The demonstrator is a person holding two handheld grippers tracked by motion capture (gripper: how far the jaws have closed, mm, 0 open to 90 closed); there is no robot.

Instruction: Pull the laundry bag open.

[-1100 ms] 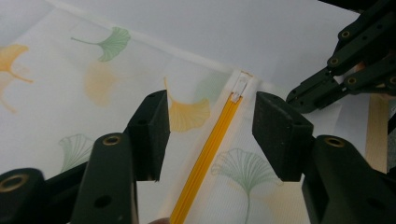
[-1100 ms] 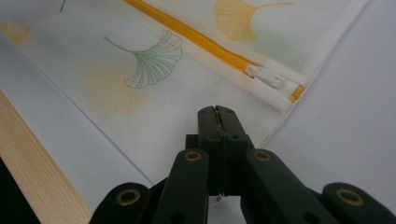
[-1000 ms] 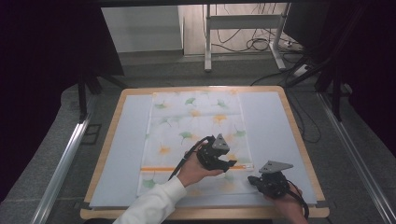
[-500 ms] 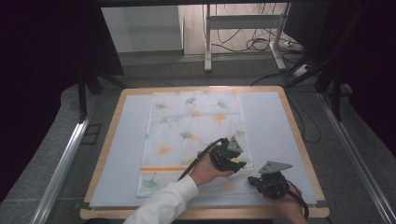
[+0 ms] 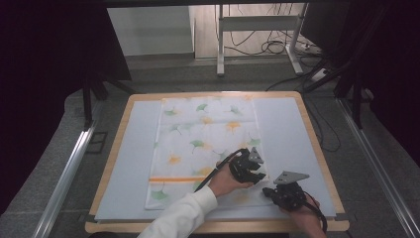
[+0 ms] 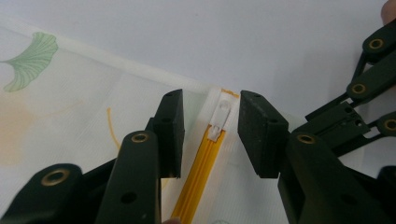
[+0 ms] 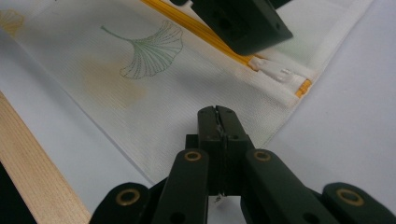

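— Where the orange zipper (image 6: 198,175) ends near the right edge of the ginkgo-print fabric cover (image 5: 198,144), what is the left gripper (image 6: 210,128) doing?

— Its jaws stand apart, one on each side of the white zipper pull (image 6: 220,119), and grip nothing. The pull lies flat between them at the zipper's end, close to the cover's white hem.

— And the right gripper (image 7: 218,122)?

— Its jaws are pressed together. They sit at the cover's near-right edge, and a sliver of something white shows low between them, but I cannot tell whether cloth is pinched there.

— Where does the cover lie?

— Spread flat on the pale blue mat (image 5: 292,129) of the wood-framed table (image 5: 317,148), stretching from the far edge toward the near one. In the high view both grippers work at its near-right corner, the left one just beyond the right one.
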